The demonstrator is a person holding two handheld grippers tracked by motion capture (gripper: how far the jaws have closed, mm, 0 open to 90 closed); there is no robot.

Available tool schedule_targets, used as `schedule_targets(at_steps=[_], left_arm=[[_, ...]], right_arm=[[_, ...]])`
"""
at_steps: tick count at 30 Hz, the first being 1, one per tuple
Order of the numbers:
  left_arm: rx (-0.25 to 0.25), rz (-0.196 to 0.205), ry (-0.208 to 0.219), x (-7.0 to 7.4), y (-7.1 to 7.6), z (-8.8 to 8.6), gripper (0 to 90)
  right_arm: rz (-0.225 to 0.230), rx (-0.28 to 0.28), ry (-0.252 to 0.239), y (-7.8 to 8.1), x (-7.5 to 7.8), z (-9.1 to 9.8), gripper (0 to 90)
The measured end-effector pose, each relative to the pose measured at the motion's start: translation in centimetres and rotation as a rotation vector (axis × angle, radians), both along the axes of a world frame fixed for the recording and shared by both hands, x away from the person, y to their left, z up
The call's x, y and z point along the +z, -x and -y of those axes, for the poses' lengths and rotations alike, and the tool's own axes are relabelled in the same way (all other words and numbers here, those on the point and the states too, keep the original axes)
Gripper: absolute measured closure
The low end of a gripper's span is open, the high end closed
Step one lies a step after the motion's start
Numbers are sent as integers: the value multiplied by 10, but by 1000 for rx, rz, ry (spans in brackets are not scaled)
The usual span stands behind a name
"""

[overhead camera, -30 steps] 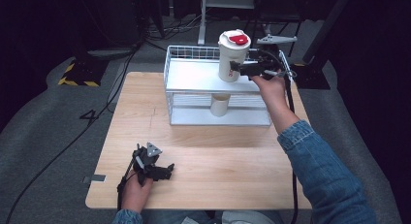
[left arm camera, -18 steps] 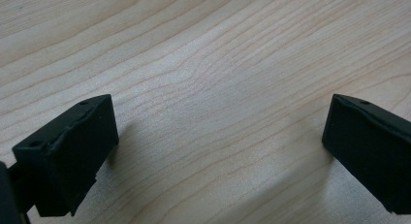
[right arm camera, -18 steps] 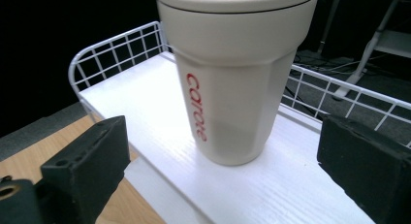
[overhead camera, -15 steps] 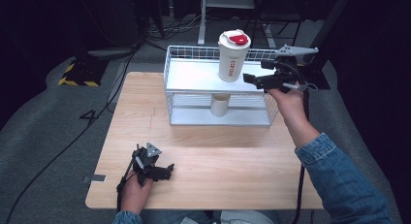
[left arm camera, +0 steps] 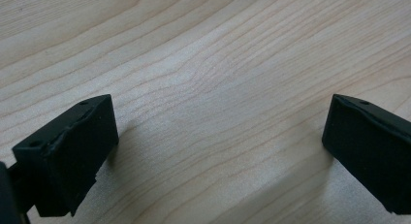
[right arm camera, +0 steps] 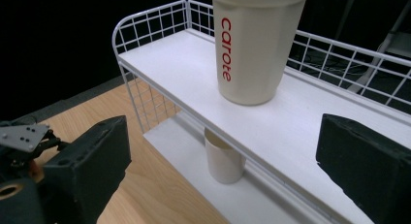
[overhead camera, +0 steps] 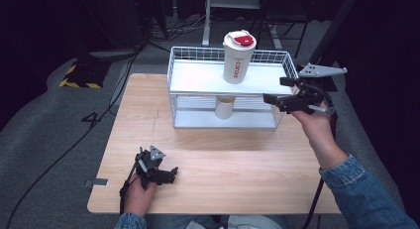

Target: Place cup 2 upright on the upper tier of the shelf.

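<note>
A cream tumbler (overhead camera: 238,58) with a red-and-white lid and red lettering stands upright on the top shelf of a white wire rack (overhead camera: 198,78). A small cream cup (overhead camera: 224,108) stands on the lower shelf beneath it. My right gripper (overhead camera: 276,90) hovers off the rack's right end, open and pointing left; its jaws have just closed a little with nothing between them. In the right gripper view the tumbler (right arm camera: 252,49) and the cup (right arm camera: 223,161) are ahead of the right gripper (right arm camera: 223,136), clear of the jaws. My left gripper (overhead camera: 171,174) rests open on the wooden table (overhead camera: 223,154).
The rack (right arm camera: 169,64) stands at the table's far edge, its wire rim raised around the top shelf. In the left gripper view, bare wood (left arm camera: 194,64) lies between the jaws of the left gripper (left arm camera: 220,117). Cables and a yellow-black striped block (overhead camera: 79,75) lie on the grey floor at left.
My right gripper has let go of the tumbler and drawn back to the right, past the rack's end. The tumbler stays on the top shelf. The left hand has not moved.
</note>
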State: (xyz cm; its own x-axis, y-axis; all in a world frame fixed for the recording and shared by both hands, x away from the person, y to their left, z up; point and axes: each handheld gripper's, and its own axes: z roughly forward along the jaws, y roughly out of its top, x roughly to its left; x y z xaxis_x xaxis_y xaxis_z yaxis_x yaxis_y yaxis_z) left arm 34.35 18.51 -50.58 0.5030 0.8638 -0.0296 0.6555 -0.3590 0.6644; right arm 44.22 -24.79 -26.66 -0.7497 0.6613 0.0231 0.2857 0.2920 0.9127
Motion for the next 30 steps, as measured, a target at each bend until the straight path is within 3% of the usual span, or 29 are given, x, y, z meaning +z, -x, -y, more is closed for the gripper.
schedule_targets(at_steps=[5,17,30], left_arm=[[2,0,0,0,0,0,1],[4,-1,-1,0,0,0,1],[4,-1,1,0,0,1,1]], right_arm=[[21,-11,34,12,-9,12,59],[-17,-31,88,27,-43,37,63],[-105,-41,126,48,-93,49,69]])
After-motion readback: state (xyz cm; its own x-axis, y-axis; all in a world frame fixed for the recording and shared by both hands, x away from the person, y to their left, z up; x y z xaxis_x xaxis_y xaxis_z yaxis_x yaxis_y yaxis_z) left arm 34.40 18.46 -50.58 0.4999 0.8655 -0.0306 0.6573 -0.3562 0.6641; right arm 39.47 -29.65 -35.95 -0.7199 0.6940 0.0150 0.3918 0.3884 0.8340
